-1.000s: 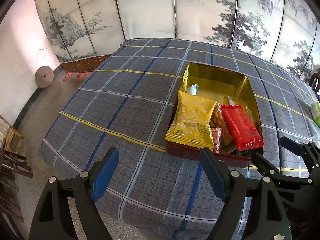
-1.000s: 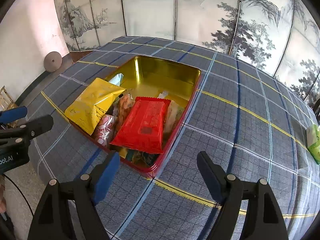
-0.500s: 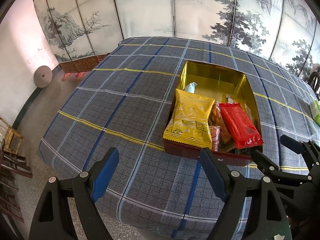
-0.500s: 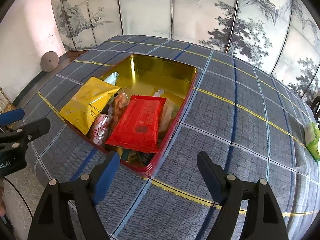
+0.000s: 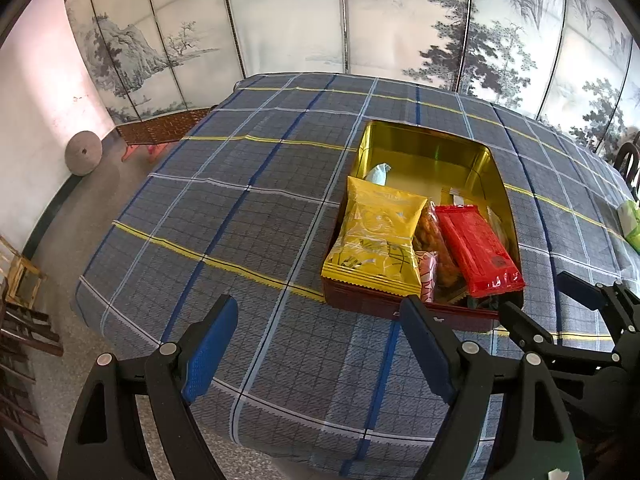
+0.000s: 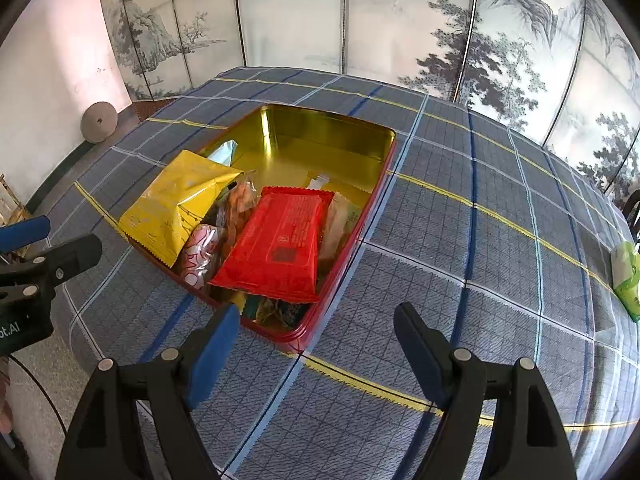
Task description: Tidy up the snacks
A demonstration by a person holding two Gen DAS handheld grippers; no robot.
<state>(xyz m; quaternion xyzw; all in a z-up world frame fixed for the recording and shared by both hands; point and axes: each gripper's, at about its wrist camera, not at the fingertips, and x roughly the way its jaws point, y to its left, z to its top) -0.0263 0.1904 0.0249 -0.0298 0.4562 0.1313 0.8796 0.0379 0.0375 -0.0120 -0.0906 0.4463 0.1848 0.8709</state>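
Note:
A gold-lined tin with red walls (image 5: 424, 136) (image 6: 340, 124) sits on the checked tablecloth. Its near end holds a yellow snack bag (image 5: 376, 240) (image 6: 176, 200), a red packet (image 5: 476, 248) (image 6: 280, 240), an orange snack pack (image 5: 432, 236) and several smaller wrappers. My left gripper (image 5: 320, 332) hangs open and empty over the cloth, just in front of the tin's near left corner. Above the cloth by the tin's near right corner, my right gripper (image 6: 316, 344) is open too, with nothing between its fingers. Each gripper shows at the edge of the other's view.
A green packet (image 5: 632, 224) (image 6: 626, 276) lies alone near the table's right edge. A painted folding screen (image 5: 360, 20) stands behind the table. Wooden chairs (image 5: 20, 312) and a round stone disc (image 5: 83, 153) are on the floor to the left.
None of the snacks have moved. Both views shifted slightly back from the tin; both grippers stay open.

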